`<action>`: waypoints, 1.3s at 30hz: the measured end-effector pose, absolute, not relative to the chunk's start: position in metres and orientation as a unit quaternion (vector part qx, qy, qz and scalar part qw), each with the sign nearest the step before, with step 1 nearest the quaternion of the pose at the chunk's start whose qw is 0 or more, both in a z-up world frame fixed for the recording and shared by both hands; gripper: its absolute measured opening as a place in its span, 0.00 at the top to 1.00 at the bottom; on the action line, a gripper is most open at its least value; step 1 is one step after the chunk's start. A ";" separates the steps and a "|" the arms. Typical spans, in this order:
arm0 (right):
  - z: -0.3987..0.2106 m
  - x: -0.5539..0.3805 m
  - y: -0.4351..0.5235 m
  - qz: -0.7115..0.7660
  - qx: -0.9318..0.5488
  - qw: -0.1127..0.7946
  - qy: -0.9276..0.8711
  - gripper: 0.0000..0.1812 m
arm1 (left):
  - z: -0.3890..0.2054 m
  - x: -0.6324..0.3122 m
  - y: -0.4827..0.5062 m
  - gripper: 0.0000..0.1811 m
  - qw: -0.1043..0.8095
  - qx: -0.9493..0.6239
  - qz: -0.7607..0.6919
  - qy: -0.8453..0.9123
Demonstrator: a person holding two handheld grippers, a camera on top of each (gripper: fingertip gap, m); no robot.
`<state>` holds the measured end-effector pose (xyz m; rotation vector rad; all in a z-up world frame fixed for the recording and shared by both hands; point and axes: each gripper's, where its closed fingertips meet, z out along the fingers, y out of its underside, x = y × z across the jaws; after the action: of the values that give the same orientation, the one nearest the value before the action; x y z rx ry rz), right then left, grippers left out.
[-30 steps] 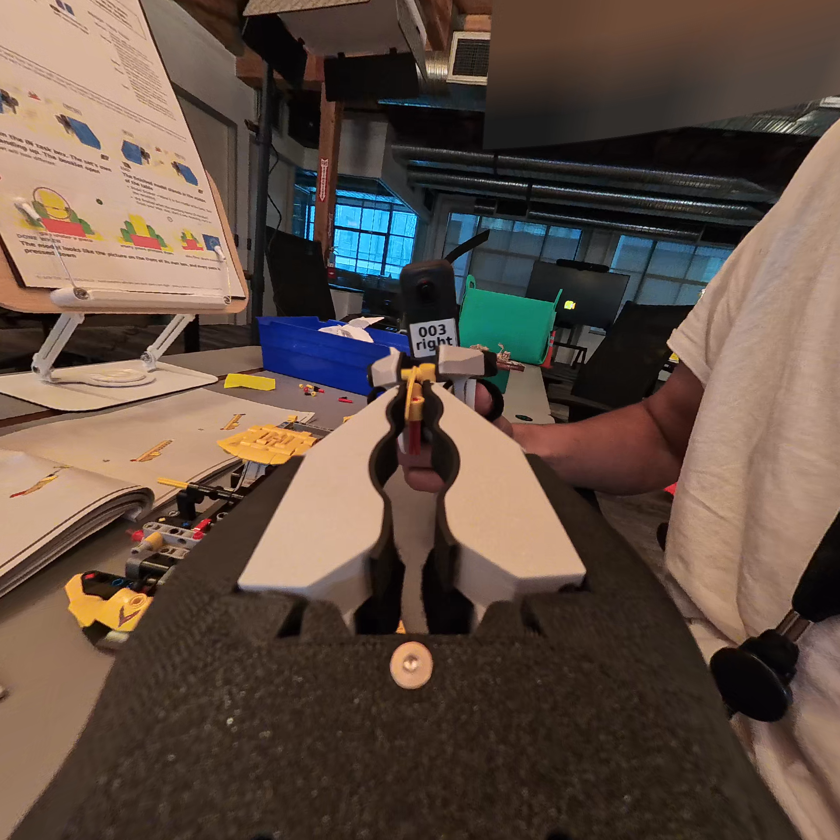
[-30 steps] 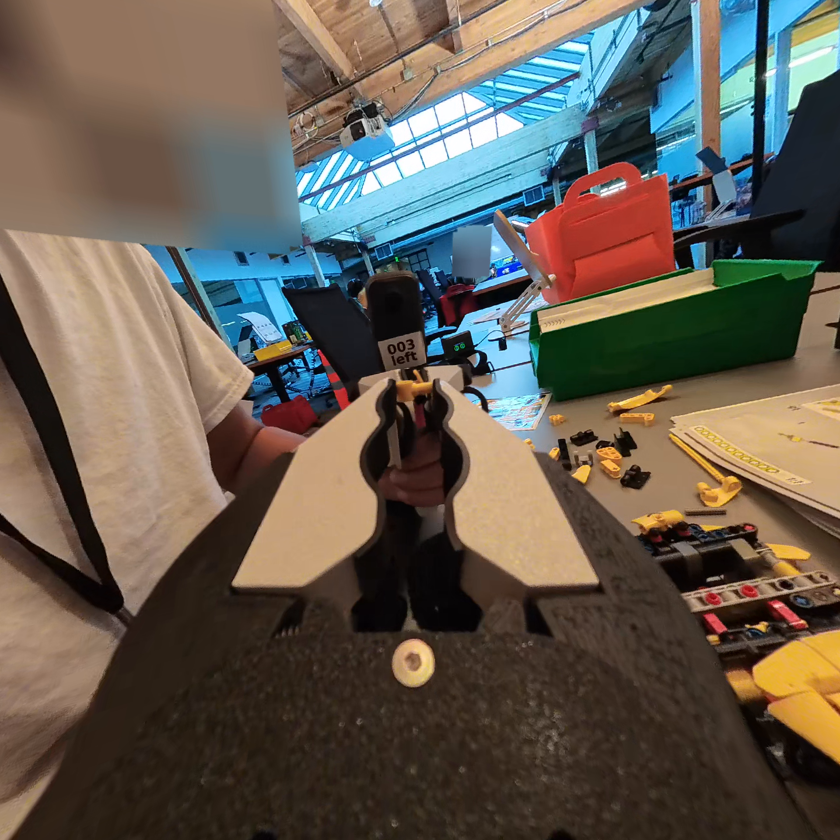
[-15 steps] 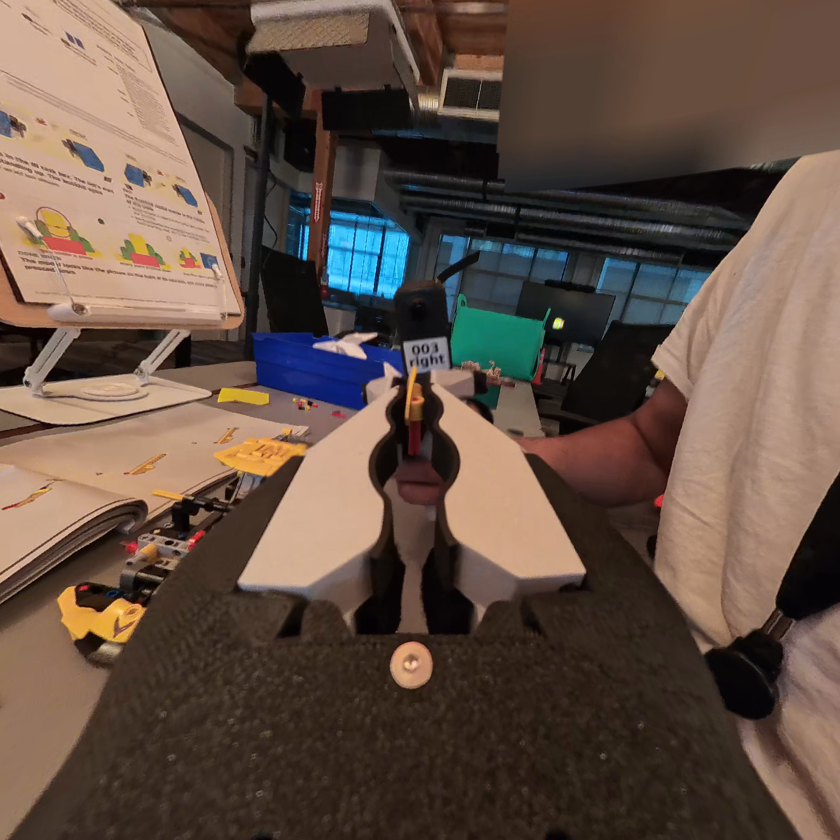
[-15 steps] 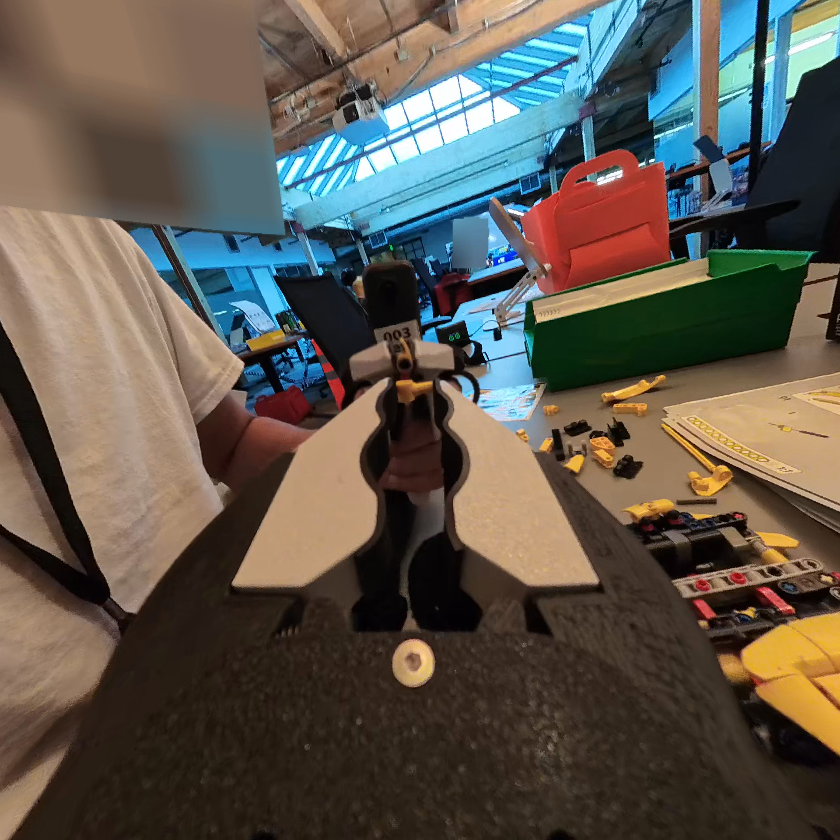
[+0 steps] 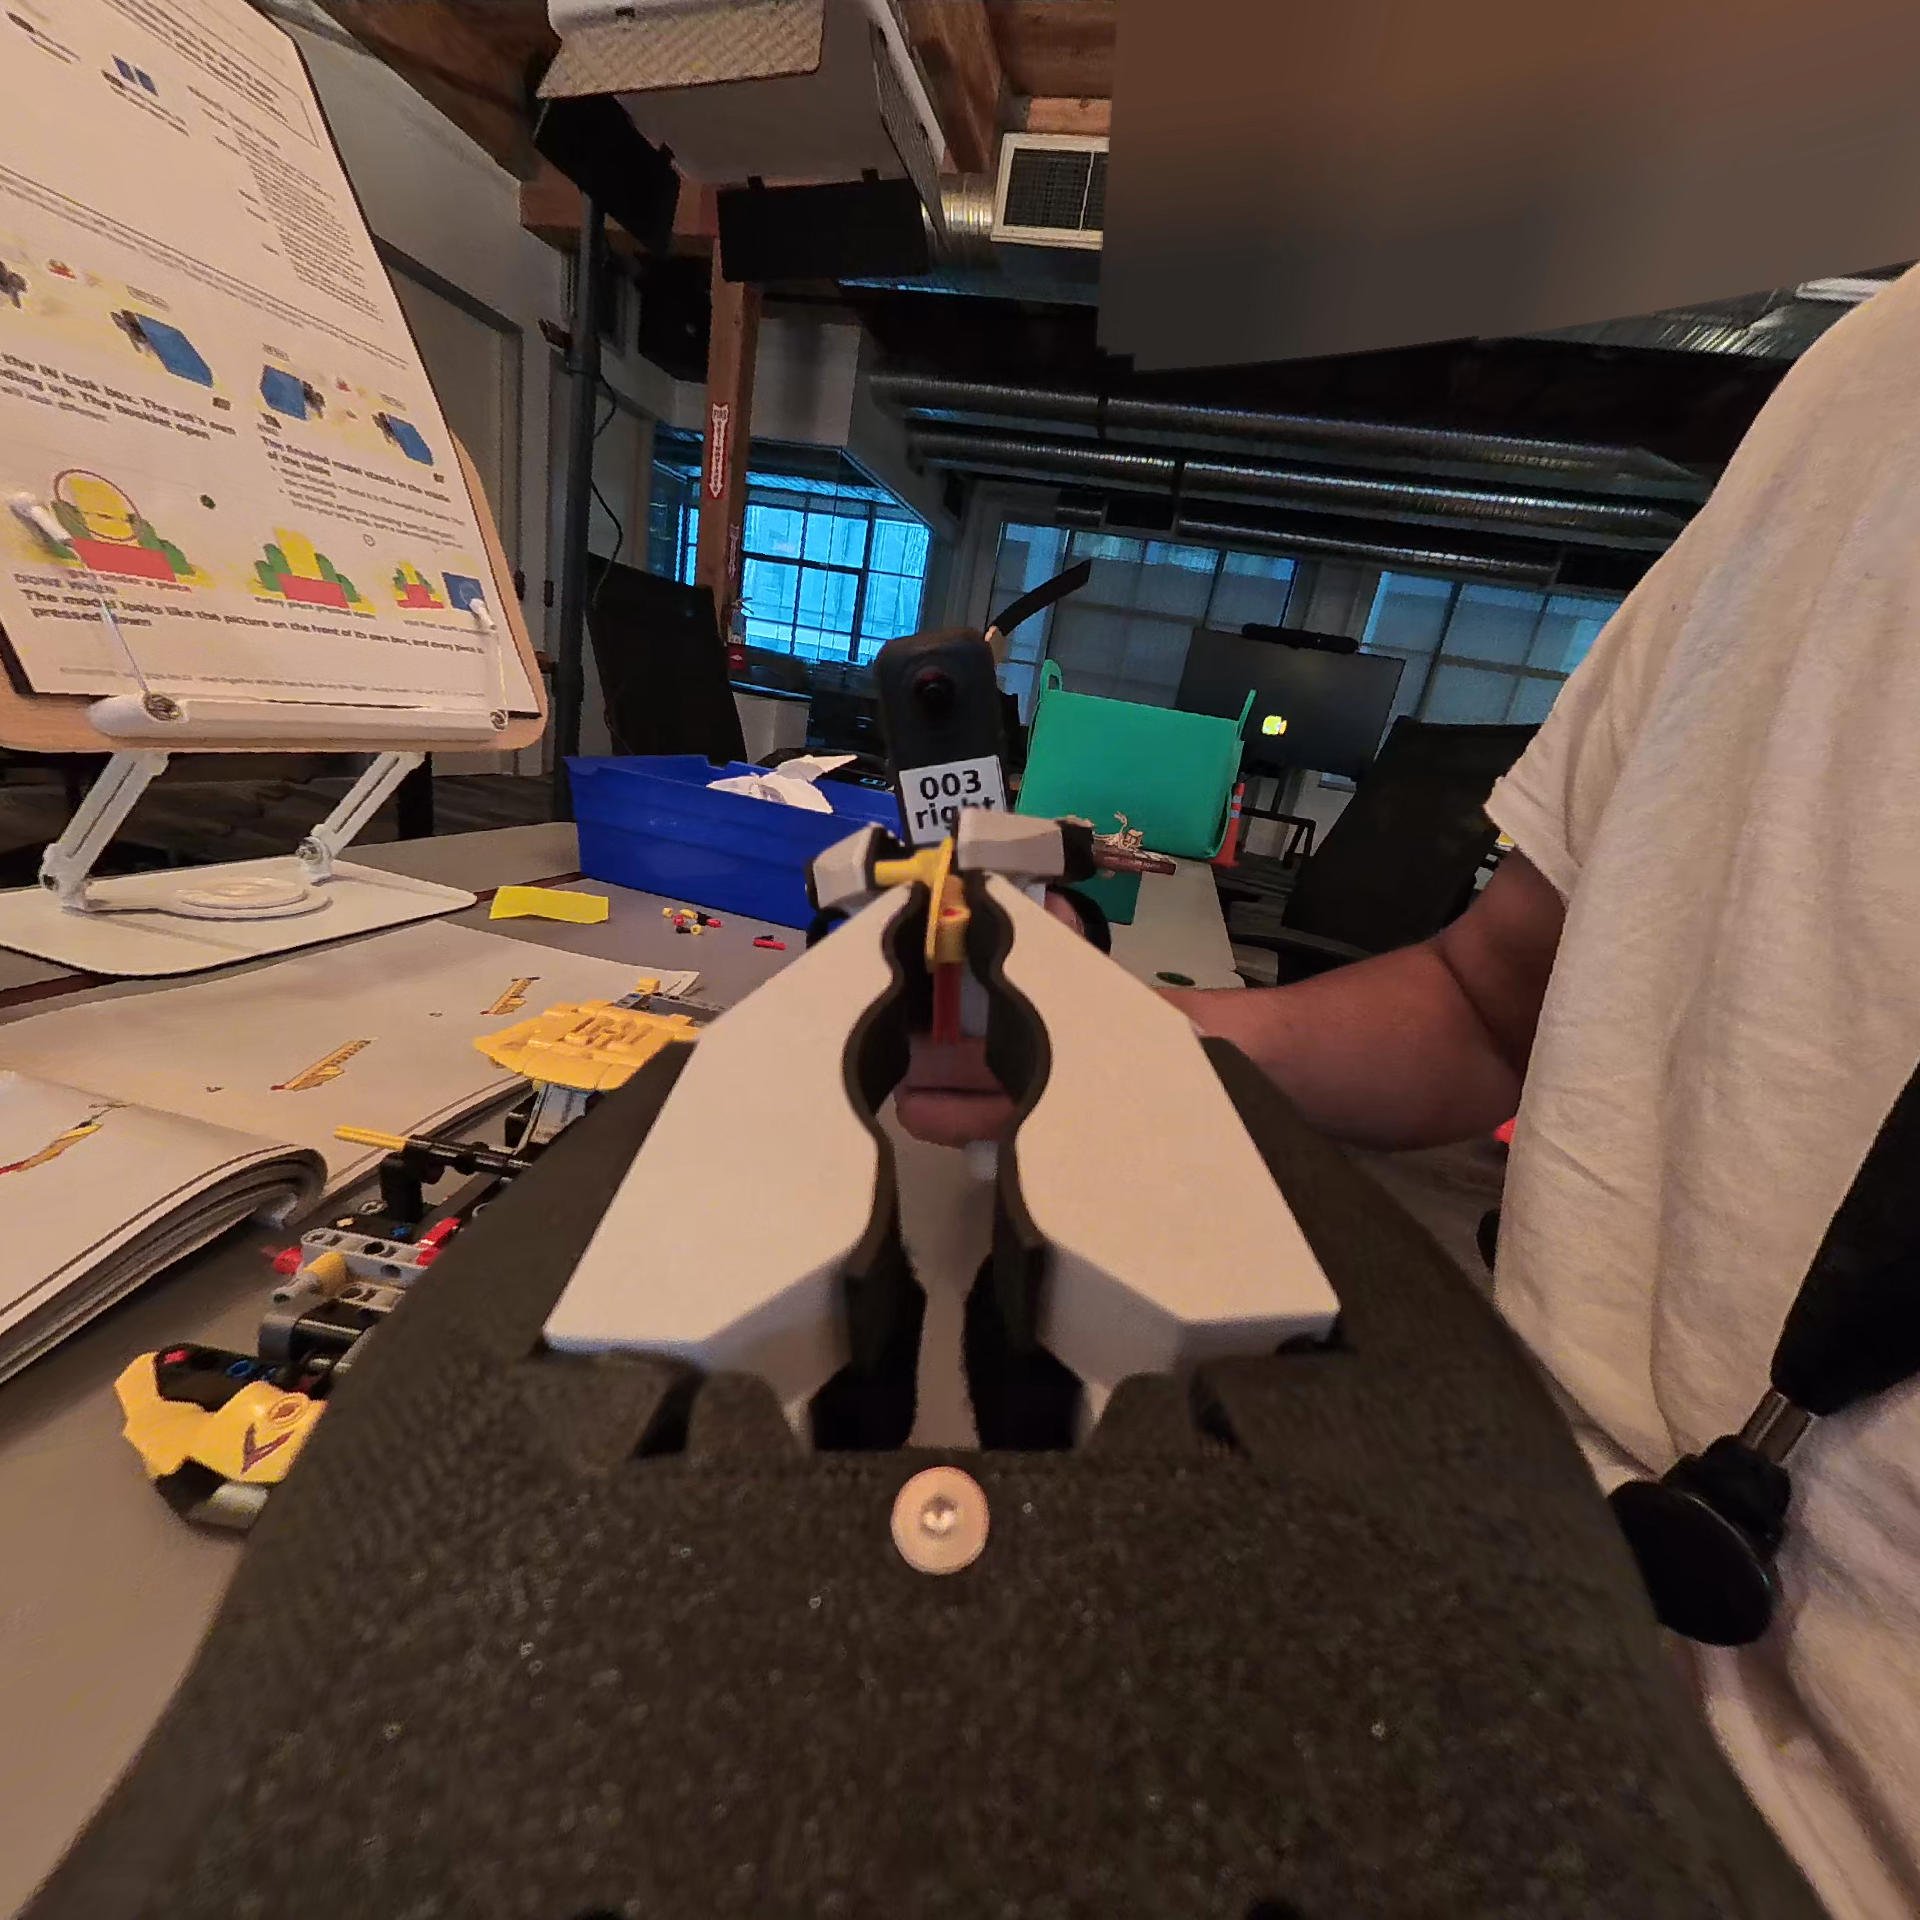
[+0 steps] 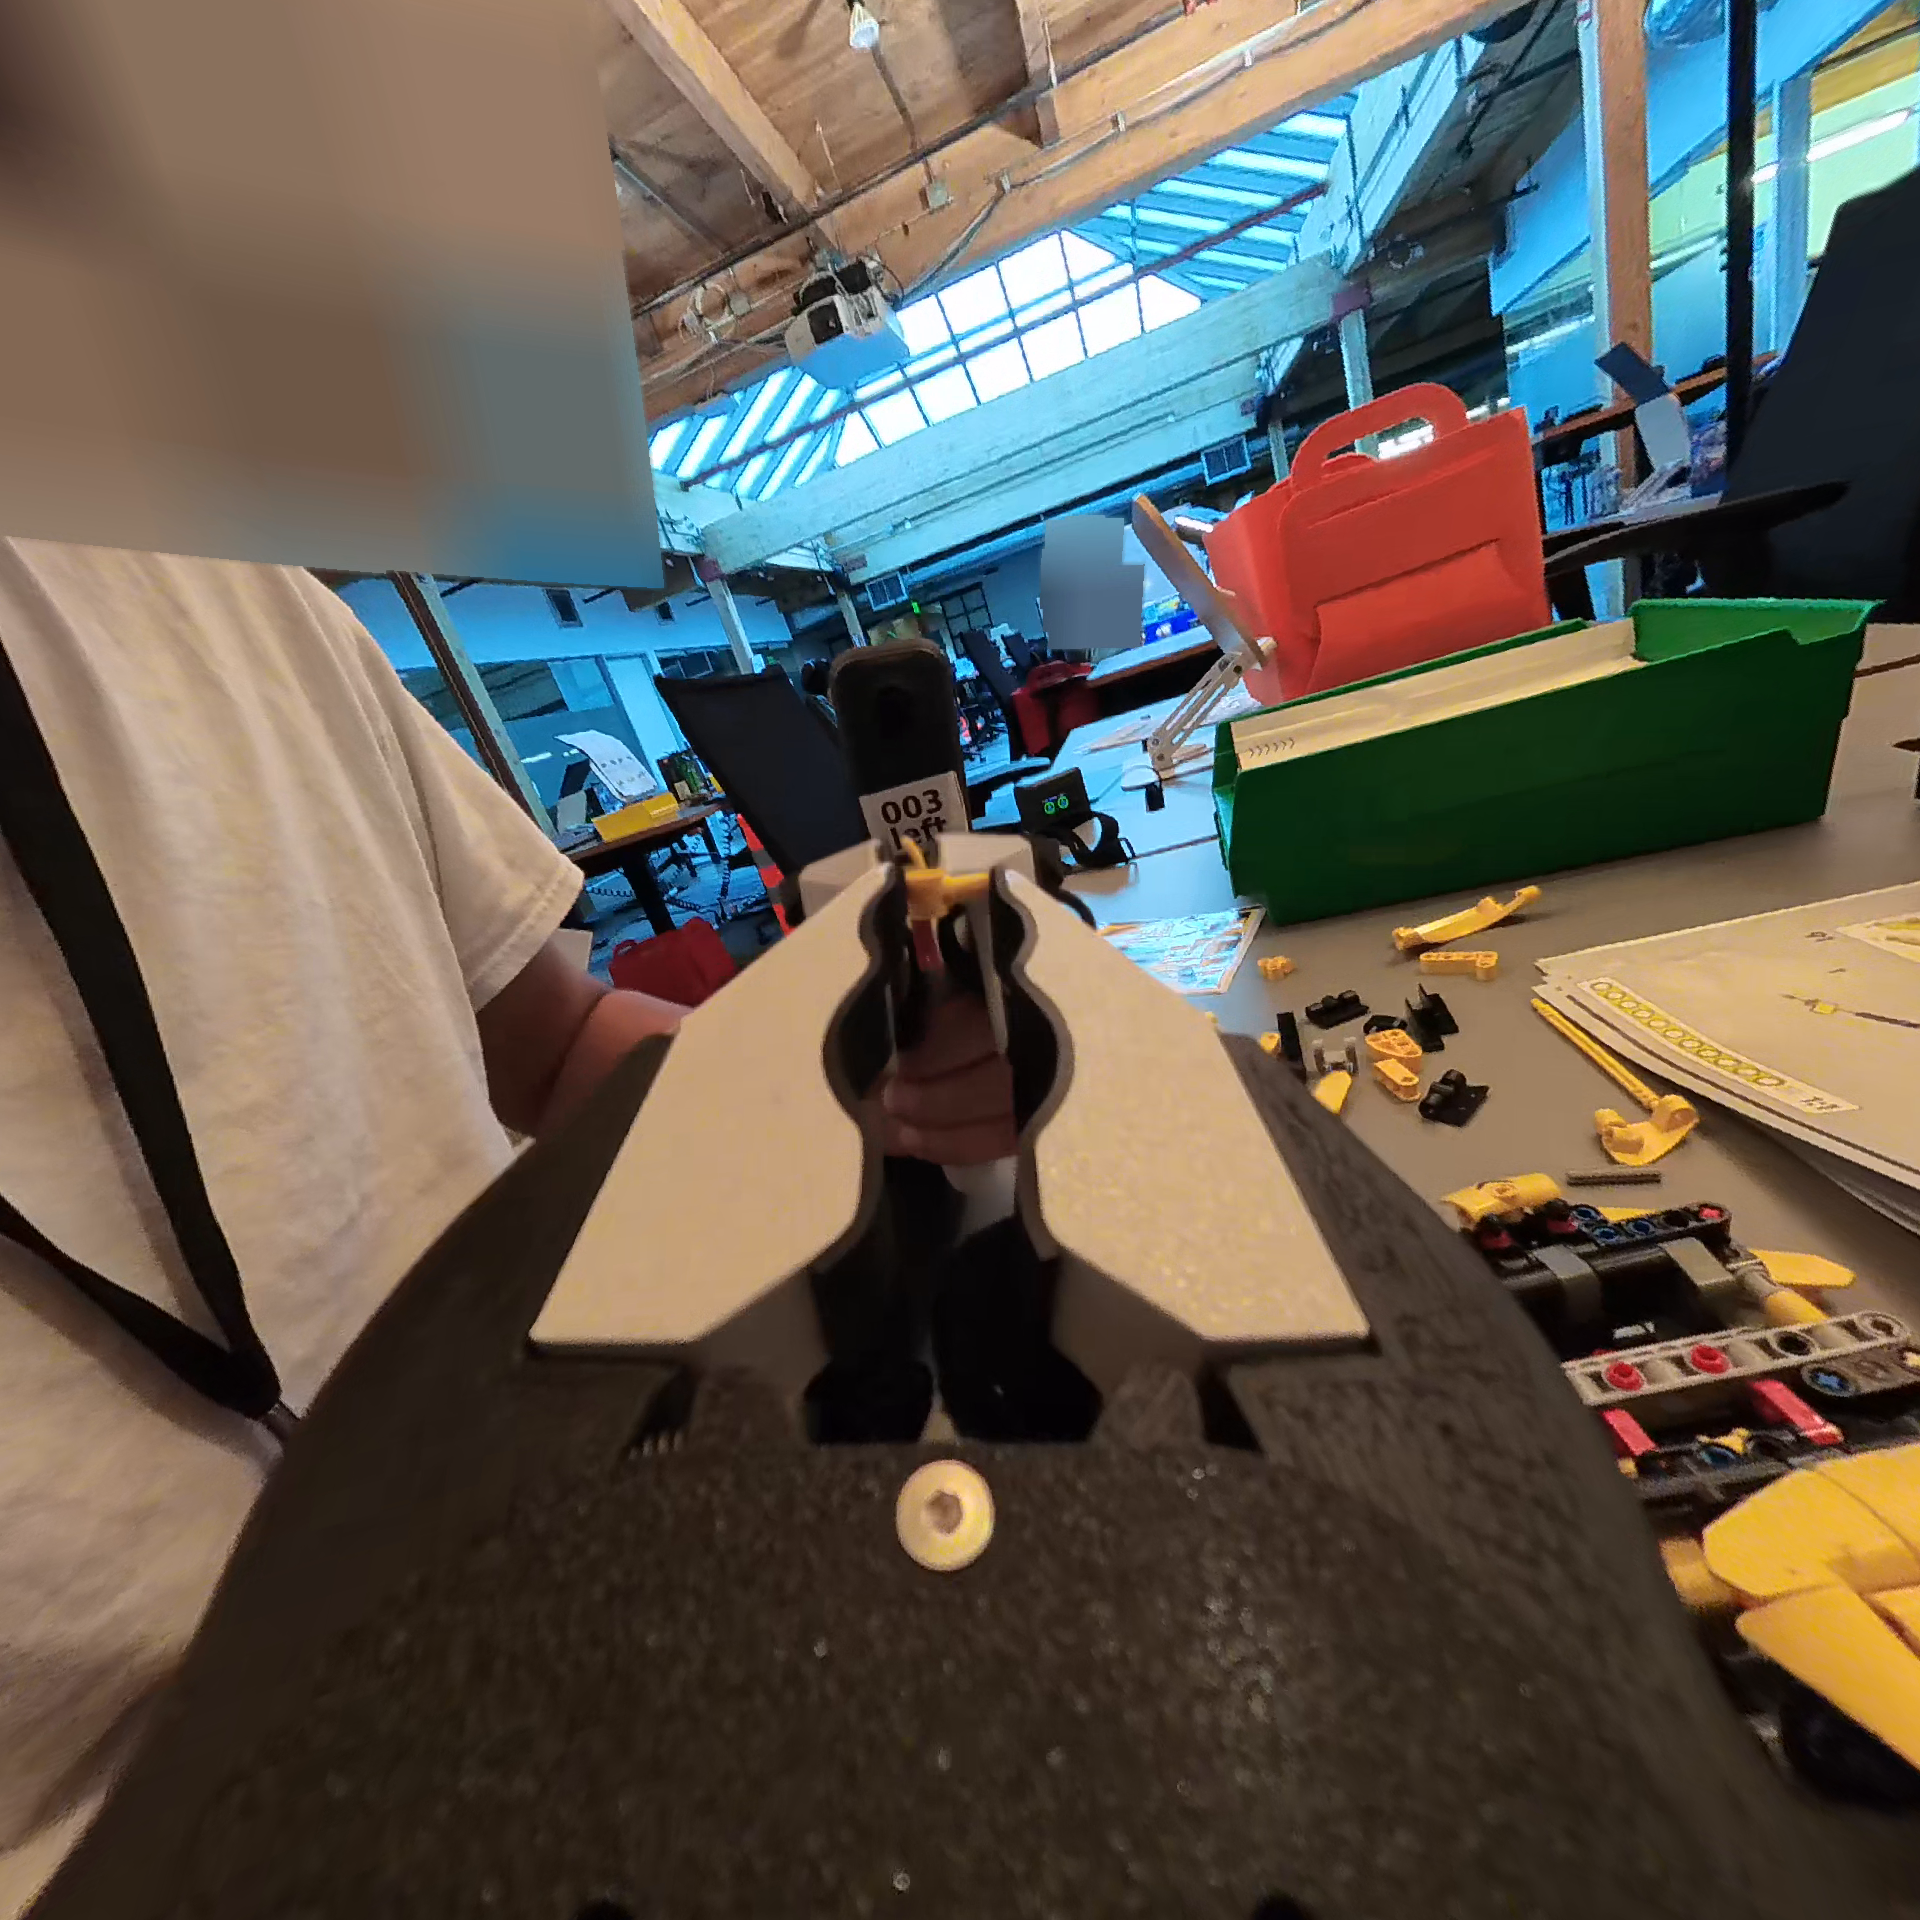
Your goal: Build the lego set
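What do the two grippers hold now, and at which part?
Both are shut on one small yellow and red lego piece, held in the air: the left gripper and right gripper from opposite sides.

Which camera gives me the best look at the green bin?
The right wrist view: the green bin sits unobstructed on the table behind the loose pieces. The left wrist view does not show it at all.

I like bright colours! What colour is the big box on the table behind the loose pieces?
The box is green, seen best in the right wrist view.
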<state>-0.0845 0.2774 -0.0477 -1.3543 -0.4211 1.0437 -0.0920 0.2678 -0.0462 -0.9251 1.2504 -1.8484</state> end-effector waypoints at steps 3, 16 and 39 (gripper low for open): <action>-0.048 -0.086 0.278 0.459 -0.593 0.637 -0.181 0.92 | -0.046 -0.092 0.268 0.96 0.354 -0.356 -0.717 0.483; -0.046 -0.087 0.277 0.473 -0.585 0.634 -0.178 0.92 | -0.048 -0.091 0.268 0.96 0.360 -0.361 -0.707 0.490; -0.022 -0.098 0.268 0.493 -0.487 0.695 -0.192 0.92 | -0.023 -0.103 0.263 0.96 0.294 -0.323 -0.800 0.411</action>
<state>-0.0983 0.2676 -0.0215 -1.0872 -0.4291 1.1011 -0.1032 0.2625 -0.0233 -0.8614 1.0944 -2.1308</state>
